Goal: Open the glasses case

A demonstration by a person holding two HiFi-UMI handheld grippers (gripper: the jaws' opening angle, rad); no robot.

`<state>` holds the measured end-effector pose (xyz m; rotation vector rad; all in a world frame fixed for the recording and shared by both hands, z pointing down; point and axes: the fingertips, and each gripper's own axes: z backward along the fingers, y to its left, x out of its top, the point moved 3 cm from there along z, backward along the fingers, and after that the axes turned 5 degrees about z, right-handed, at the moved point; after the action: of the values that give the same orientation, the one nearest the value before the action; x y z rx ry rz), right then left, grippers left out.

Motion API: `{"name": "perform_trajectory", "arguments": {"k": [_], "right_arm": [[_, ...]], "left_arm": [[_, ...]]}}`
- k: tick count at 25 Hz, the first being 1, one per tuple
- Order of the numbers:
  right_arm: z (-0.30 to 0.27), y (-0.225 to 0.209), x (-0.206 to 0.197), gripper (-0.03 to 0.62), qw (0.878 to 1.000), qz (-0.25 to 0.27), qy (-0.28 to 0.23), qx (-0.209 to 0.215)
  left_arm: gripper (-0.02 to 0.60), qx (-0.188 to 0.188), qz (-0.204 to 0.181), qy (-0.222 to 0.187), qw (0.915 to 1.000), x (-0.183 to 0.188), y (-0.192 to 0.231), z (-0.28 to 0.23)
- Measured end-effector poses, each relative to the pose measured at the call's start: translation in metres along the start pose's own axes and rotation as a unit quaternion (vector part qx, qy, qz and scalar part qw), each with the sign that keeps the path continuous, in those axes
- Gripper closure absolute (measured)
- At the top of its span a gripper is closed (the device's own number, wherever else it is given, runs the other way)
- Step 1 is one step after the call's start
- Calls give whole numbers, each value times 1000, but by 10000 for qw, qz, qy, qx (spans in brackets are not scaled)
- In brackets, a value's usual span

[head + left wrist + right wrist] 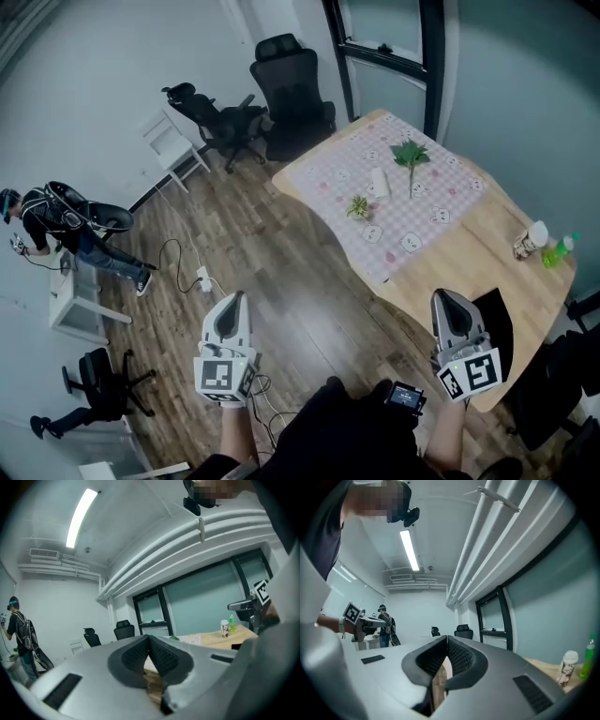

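A dark flat object [498, 322], which may be the glasses case, lies on the wooden table [450, 267] near its front edge; I cannot make out its details. Just left of it my right gripper [444, 298] is held level, jaws shut with nothing between them, as the right gripper view [446, 640] confirms. My left gripper [235, 300] hangs over the wooden floor, well left of the table. Its jaws also meet at the tips [149, 638] and hold nothing. The right gripper [243, 605] shows at the right edge of the left gripper view.
A pink checked cloth [412, 202] covers the table's far half, with two small plants [411, 155] on it. A white-capped bottle [531, 239] and a green bottle [559, 250] stand at the right. Black office chairs [292, 89], a floor cable [187, 267] and a person [56, 225] are to the left.
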<state>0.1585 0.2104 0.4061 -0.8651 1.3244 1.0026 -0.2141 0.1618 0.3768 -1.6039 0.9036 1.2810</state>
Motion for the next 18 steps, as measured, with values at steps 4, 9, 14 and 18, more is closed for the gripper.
{"name": "perform_trajectory", "arguments": {"k": [4, 9, 14, 18], "right_arm": [[-2, -7, -12, 579, 9999, -102, 111, 17], [-18, -9, -18, 579, 9999, -44, 160, 36], [-56, -26, -31, 579, 9993, 124, 342, -120], [-113, -41, -24, 579, 9976, 407, 544, -167]], "left_arm": [[582, 26, 22, -24, 10000, 1, 0, -5], [582, -271, 181, 49, 9995, -7, -7, -37], [582, -1478, 220, 41, 9888, -32, -29, -94], [582, -1709, 347, -33, 9847, -36, -7, -152]]}}
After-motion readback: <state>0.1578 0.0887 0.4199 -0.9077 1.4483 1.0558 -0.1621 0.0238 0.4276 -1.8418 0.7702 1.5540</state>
